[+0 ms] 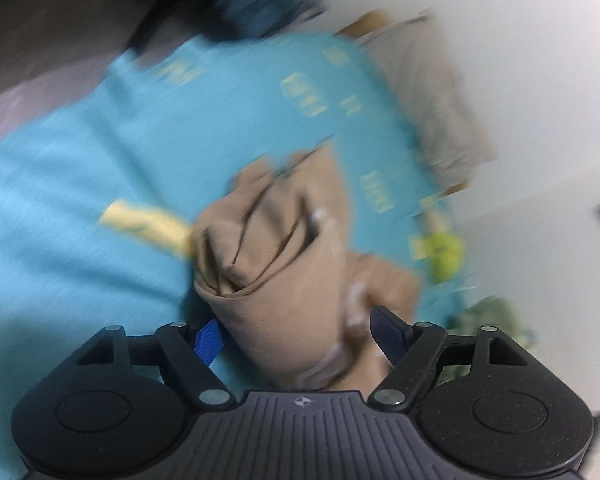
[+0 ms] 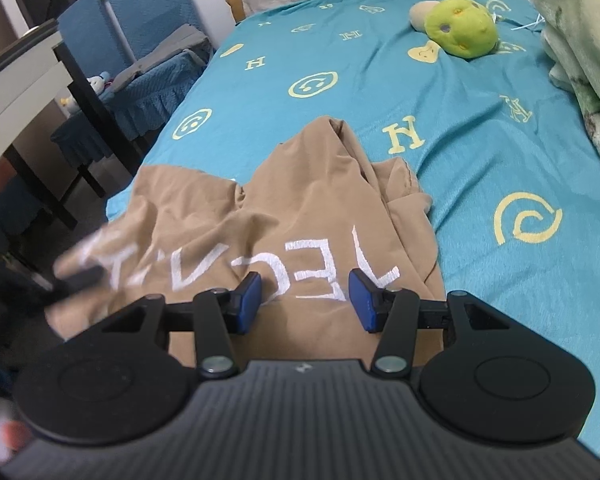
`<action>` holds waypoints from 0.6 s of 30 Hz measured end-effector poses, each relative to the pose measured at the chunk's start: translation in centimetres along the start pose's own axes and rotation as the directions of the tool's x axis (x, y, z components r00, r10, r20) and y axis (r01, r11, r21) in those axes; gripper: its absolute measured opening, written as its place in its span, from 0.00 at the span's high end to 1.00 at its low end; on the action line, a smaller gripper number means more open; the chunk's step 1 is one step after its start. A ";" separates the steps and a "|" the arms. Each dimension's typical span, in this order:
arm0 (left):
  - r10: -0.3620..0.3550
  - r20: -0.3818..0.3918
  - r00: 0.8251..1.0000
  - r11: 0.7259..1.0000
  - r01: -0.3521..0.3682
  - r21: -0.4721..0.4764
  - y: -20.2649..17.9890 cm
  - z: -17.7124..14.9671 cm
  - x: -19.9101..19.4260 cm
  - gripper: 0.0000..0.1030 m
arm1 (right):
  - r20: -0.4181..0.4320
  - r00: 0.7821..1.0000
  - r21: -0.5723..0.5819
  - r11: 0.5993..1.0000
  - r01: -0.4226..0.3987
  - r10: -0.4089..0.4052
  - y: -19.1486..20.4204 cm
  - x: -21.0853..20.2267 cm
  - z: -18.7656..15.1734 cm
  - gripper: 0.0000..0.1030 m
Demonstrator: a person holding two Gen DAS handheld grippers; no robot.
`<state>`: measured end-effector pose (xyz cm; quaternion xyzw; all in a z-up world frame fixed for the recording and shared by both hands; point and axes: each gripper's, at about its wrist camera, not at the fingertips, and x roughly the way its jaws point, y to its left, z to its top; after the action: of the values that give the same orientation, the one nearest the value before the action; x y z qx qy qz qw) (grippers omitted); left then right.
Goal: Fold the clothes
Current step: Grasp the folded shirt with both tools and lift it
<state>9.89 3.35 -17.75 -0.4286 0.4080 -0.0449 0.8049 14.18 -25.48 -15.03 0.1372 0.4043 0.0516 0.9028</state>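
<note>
The left gripper [image 1: 300, 336] stands wide, a bunched fold of the tan shirt [image 2: 284, 216] between its jaws; grip unclear through blur. The shirt lies on the turquoise bedsheet [image 2: 480, 160], printed with "H"s. The right gripper [image 2: 305, 300] hangs half-open over white embroidered letters, unreadable upside down.

Bare turquoise bedsheet [image 2: 480, 160] lies open beyond the tan garment [image 2: 292, 216]; green plush toy [image 2: 460, 26] and pale blanket [image 2: 580, 52] crowd the far right corner
</note>
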 end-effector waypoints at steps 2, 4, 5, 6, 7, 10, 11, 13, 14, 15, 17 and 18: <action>-0.009 -0.003 1.000 0.999 0.009 -0.051 1.0 0.3 0.4 0.32 | -0.001 1.000 -0.002 1.000 0.004 -0.004 0.1 -0.1 0.0 0.51; -0.040 0.022 0.999 0.993 0.042 -0.110 1.6 1.0 0.4 0.45 | -0.001 1.000 0.003 1.000 0.010 -0.010 0.1 -0.2 0.1 0.51; -0.047 0.034 0.998 0.988 0.051 -0.145 2.1 1.3 0.5 0.46 | -0.002 1.000 0.028 1.000 0.014 -0.014 -0.1 -0.5 0.2 0.51; -0.058 0.031 0.998 0.983 0.062 -0.175 2.5 1.4 0.6 0.52 | -0.003 1.000 0.054 0.998 0.018 -0.018 -0.2 -0.8 0.4 0.51; -0.057 0.031 0.998 0.980 0.062 -0.188 2.7 1.4 0.7 0.57 | -0.001 1.000 0.087 0.996 0.018 -0.017 -0.4 -1.3 0.5 0.51; -0.056 0.048 0.997 0.987 0.063 -0.149 2.1 1.3 0.4 0.65 | 0.026 0.998 0.275 0.959 -0.070 0.065 -1.8 -3.7 0.6 0.47; -0.069 0.055 0.996 0.988 0.076 -0.134 1.8 1.3 0.2 0.69 | 0.038 0.992 0.342 0.931 -0.125 0.120 -2.3 -4.4 0.5 0.44; -0.104 0.073 0.992 0.990 0.110 -0.091 0.9 1.4 -0.2 0.71 | 0.054 0.966 0.459 0.853 -0.249 0.253 -3.4 -5.1 0.0 0.16; -0.119 0.082 0.990 0.990 0.124 -0.066 0.4 1.4 -0.5 0.71 | 0.069 0.948 0.516 0.802 -0.300 0.311 -3.8 -5.2 -0.4 0.08; -0.139 0.089 0.986 0.989 0.143 -0.043 0.0 1.2 -1.0 0.72 | 0.086 0.930 0.568 0.749 -0.341 0.358 -4.1 -5.1 -0.8 0.00; -0.161 0.095 0.982 0.986 0.164 -0.020 -0.7 1.2 -1.2 0.72 | 0.093 0.881 0.654 0.639 -0.405 0.464 -4.0 -4.2 -1.8 0.00; -0.169 0.096 0.981 0.985 0.172 -0.021 -0.8 1.3 -1.2 0.72 | 0.071 0.849 0.688 0.591 -0.421 0.523 -3.6 -3.3 -2.1 0.00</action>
<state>10.20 4.19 -16.08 -0.4754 0.3321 -0.0873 0.8100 10.29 -29.21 -15.06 0.5562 0.4046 0.1472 0.7108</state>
